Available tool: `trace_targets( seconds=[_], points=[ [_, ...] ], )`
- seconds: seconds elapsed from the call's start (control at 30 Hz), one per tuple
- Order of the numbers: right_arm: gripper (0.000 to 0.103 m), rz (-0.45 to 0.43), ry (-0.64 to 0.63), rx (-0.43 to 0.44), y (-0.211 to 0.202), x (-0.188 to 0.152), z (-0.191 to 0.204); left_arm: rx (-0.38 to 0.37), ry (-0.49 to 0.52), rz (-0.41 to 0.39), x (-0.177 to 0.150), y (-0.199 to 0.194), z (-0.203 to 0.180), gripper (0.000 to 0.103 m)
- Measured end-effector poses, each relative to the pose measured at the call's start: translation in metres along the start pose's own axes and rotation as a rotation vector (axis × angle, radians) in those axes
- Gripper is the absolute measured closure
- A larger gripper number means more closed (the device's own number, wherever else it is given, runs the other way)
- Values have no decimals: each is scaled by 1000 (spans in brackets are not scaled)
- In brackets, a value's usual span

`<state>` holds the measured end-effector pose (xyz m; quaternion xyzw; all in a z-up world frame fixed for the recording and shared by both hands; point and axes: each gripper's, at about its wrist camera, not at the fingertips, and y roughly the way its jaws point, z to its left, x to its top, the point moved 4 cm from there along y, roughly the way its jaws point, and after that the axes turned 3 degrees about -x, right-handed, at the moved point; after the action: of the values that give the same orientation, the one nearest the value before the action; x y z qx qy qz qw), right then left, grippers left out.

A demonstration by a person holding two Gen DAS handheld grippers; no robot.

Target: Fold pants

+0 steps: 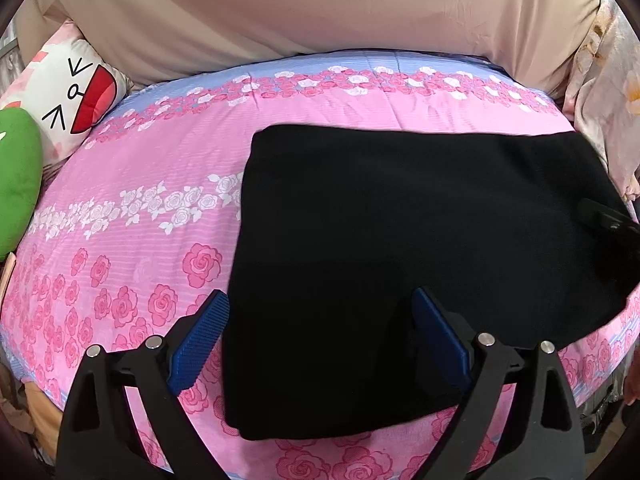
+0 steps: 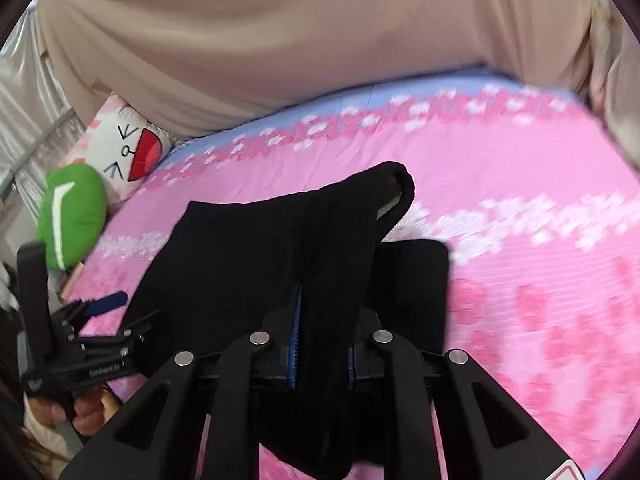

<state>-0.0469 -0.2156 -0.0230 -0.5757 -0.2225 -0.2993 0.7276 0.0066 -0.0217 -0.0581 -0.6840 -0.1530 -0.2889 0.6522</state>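
In the left wrist view, the black pants [image 1: 400, 248] are lying as a folded slab on the pink rose-printed bed [image 1: 132, 184], toward its right side. The left claw [image 1: 320, 336] is hovering released, its blue pads spread wide, one over the bare bedspread and one over the near part of the cloth, gripping nothing. A cartoon-face pillow [image 1: 76, 96] and a green cushion [image 1: 16, 176] are sitting at the far left, well apart from the pants.

In the right wrist view, which is blurred, the right claw [image 2: 322, 344] is clenching a bunched fold of the pants [image 2: 248, 248], lifting it so a loop of fabric is standing above the layer still resting on the bed [image 2: 540, 208]. The left claw [image 2: 108, 304] is showing at the lower left edge, apart from the cloth.

To do this fold well, the right claw should probably be carrying its edge level across and squaring it over the layer beneath, while the left one is pinning the flat part so the stack is not dragging or skewing.
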Motion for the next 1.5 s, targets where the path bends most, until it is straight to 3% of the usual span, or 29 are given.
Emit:
trace_targets(
  seconds=[0.1,0.17,0.3,0.4,0.5,0.57,0.6,0.63,0.67,0.73,0.83,0.97,1.07,1.1,1.17,1.2,1.23,1.3,1.33,1.4,1.47,1.5],
  points=[
    [78,85,13,-74,33,-19,-21,-6,0,12,-2,6,-3,9],
    [77,52,78,-18,30,-21,-27,7,5,18,-3,10,-5,8],
    [77,-59,77,-61,-10,1,-17,15,12,10,-3,9,-6,8],
    [77,-80,21,39,-16,19,12,16,7,9,-4,11,-6,7],
    [79,-10,-21,122,20,25,29,21,5,7,-3,11,-7,7],
    [85,54,-9,37,59,26,10,16,5,7,-4,12,-7,6],
    [93,83,33,22,77,24,-8,8,6,8,-4,12,-7,6],
    [93,75,105,81,77,26,-19,3,6,12,-4,13,-7,6],
    [92,83,163,98,68,28,-25,4,6,17,-4,14,-7,6],
    [82,5,111,-9,38,34,-20,-2,6,14,-4,13,-6,6],
    [80,-99,71,-99,-6,37,-10,-12,2,18,-4,15,-4,5],
    [79,-175,55,-5,-39,45,15,-23,-12,21,-4,17,-2,5],
    [79,-103,-23,98,-12,39,54,-13,-9,17,-4,17,-4,5],
    [80,-62,-51,81,11,36,60,-8,-7,15,-4,17,-5,5],
    [86,1,-58,-35,52,32,43,-5,-4,14,-4,16,-5,5],
    [103,35,-36,-171,72,29,19,-16,-4,15,-4,17,-6,5],
    [103,47,32,-154,80,26,-3,-32,-4,19,-4,17,-7,5],
    [103,45,181,-39,63,27,-17,-20,-5,23,-4,19,-7,5],
    [92,14,172,-49,49,30,-14,-17,-2,20,-4,19,-7,5],
    [82,-63,91,-104,25,32,-1,-19,-1,20,-4,20,-7,5],
    [69,-53,37,-143,26,27,0,-21,-2,20,-4,20,-7,5],
    [71,-11,21,-219,43,22,-11,-22,-3,19,-4,20,-7,5]
  ],
)
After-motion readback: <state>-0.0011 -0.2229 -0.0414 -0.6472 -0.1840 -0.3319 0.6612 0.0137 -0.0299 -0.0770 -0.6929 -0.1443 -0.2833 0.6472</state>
